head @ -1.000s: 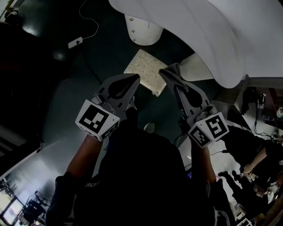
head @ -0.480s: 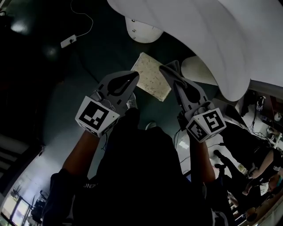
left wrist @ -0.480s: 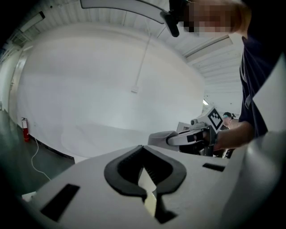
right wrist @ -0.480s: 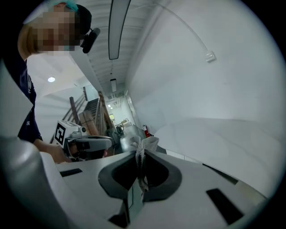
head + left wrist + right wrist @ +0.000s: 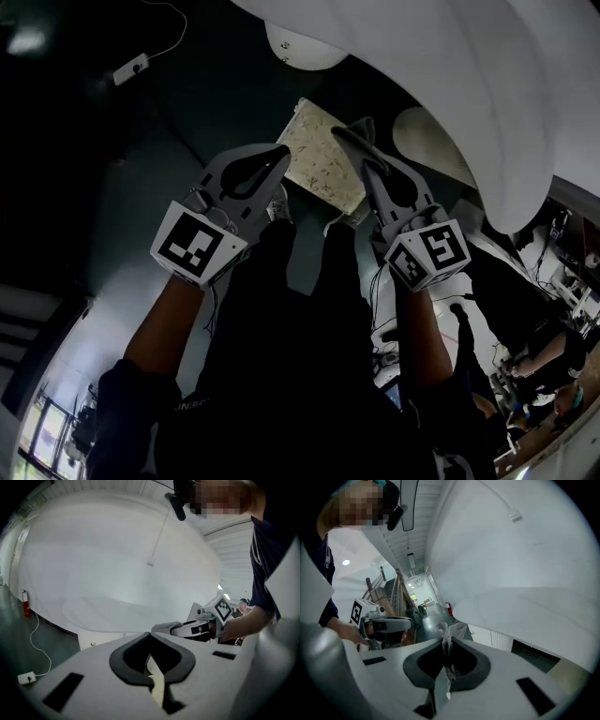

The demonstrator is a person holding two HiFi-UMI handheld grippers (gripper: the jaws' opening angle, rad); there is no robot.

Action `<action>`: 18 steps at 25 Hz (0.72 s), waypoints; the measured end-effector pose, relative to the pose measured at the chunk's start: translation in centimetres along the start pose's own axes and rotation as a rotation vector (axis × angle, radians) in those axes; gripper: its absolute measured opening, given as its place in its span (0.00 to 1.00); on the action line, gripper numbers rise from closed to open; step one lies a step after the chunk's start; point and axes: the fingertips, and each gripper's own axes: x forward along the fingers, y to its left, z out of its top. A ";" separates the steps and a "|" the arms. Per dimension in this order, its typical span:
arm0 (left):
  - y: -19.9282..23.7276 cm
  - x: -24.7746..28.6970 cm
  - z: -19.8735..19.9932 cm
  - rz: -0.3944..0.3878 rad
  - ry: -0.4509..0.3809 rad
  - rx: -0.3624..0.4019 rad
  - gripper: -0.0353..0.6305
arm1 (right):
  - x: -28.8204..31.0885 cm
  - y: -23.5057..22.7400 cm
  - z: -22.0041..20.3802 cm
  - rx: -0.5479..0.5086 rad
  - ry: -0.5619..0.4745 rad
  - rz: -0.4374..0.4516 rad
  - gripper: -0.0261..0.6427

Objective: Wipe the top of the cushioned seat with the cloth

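Both left tool [image 5: 281,150] and right tool [image 5: 343,134], cloth [image 5: 319,167] between, nearer white shell [image 5: 450,75].

Cream cloth [image 5: 320,159], faint brown speckles

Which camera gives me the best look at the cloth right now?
The head view: the cloth is spread open there, its speckled face visible. The left gripper view shows only a pale edge pinched in the jaws; the right gripper view, a bunched corner.
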 end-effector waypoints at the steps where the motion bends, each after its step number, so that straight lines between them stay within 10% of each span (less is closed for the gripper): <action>1: 0.5 0.5 -0.9 0.009 0.007 -0.008 0.06 | 0.9 -0.8 -0.8 0.002 0.006 0.001 0.09; 18: 7.3 9.4 -16.6 0.136 0.085 -0.192 0.06 | 17.5 -12.4 -19.1 0.212 0.129 0.031 0.09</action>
